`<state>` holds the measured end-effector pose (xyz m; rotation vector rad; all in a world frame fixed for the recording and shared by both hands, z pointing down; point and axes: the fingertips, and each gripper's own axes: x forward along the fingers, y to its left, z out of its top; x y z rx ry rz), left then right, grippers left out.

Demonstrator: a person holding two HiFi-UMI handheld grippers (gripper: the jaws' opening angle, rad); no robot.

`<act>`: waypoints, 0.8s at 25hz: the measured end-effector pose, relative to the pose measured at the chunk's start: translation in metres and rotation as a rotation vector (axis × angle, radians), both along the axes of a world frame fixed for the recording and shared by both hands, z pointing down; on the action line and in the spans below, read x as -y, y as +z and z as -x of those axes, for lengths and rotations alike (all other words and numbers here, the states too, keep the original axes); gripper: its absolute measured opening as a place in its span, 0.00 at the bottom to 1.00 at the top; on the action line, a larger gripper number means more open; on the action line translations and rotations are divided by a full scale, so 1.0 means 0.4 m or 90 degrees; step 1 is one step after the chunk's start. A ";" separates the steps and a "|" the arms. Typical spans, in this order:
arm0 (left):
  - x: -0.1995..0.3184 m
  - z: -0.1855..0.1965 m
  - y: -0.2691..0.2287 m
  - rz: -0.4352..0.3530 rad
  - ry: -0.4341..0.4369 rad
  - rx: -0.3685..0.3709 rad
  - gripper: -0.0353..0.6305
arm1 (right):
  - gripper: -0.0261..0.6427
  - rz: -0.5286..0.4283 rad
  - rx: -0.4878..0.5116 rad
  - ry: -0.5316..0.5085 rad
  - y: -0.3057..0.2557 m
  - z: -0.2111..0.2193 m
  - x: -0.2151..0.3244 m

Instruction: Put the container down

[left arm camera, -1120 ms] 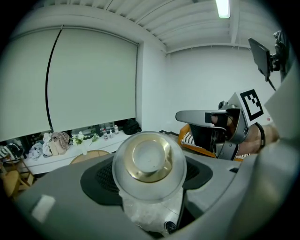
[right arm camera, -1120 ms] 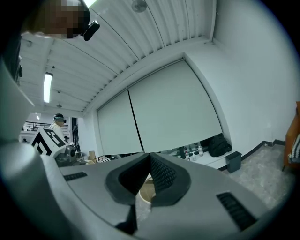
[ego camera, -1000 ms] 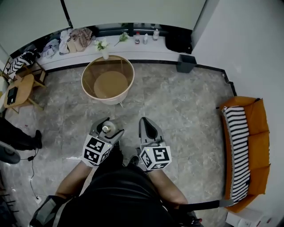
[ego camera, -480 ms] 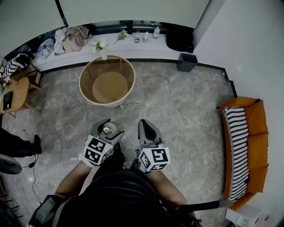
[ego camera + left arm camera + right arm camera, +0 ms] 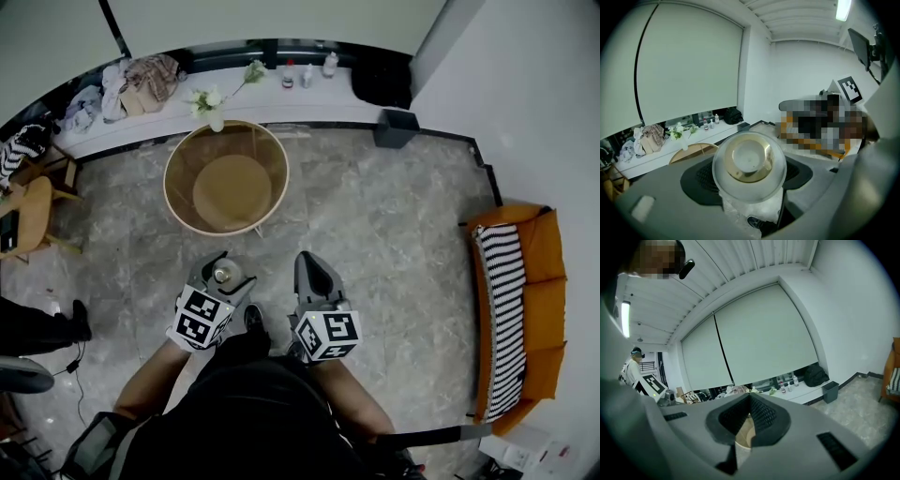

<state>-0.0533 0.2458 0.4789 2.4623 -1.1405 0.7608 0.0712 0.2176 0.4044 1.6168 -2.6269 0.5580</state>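
Left tongs clamp clear container; right tongs closed, empty. Grey marble floor, round table ahead.

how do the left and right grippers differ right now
The left gripper is clamped on a clear round container; the right gripper holds nothing. The left gripper's jaws stand apart around it; the right gripper's jaws are closed together. Both point forward over the floor.

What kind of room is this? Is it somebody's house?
Probably a living room or lounge, though I can't tell whose. There's an orange sofa by the wall, a round table in the middle, and flowers on a ledge under the window blind.
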 end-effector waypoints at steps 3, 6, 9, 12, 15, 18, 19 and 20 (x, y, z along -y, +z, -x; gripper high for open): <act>0.026 0.032 0.003 0.005 0.004 -0.008 0.56 | 0.04 0.002 -0.002 0.009 -0.005 0.027 0.020; 0.056 0.049 -0.010 0.000 0.010 -0.024 0.56 | 0.04 -0.005 -0.009 0.021 -0.027 0.040 0.040; 0.084 0.058 -0.030 -0.011 0.015 -0.037 0.56 | 0.04 -0.015 -0.019 0.029 -0.053 0.045 0.057; 0.108 0.065 -0.042 -0.023 0.019 -0.046 0.56 | 0.04 -0.021 -0.025 0.034 -0.067 0.056 0.067; 0.123 0.073 -0.044 -0.029 0.021 -0.051 0.56 | 0.04 -0.022 -0.028 0.034 -0.068 0.072 0.070; 0.132 0.069 -0.041 -0.028 0.024 -0.056 0.56 | 0.04 -0.020 -0.029 0.035 -0.061 0.074 0.075; 0.136 0.066 -0.038 -0.026 0.025 -0.058 0.56 | 0.04 -0.017 -0.028 0.035 -0.056 0.073 0.079; 0.139 0.062 -0.035 -0.022 0.026 -0.059 0.56 | 0.04 -0.013 -0.026 0.036 -0.050 0.070 0.084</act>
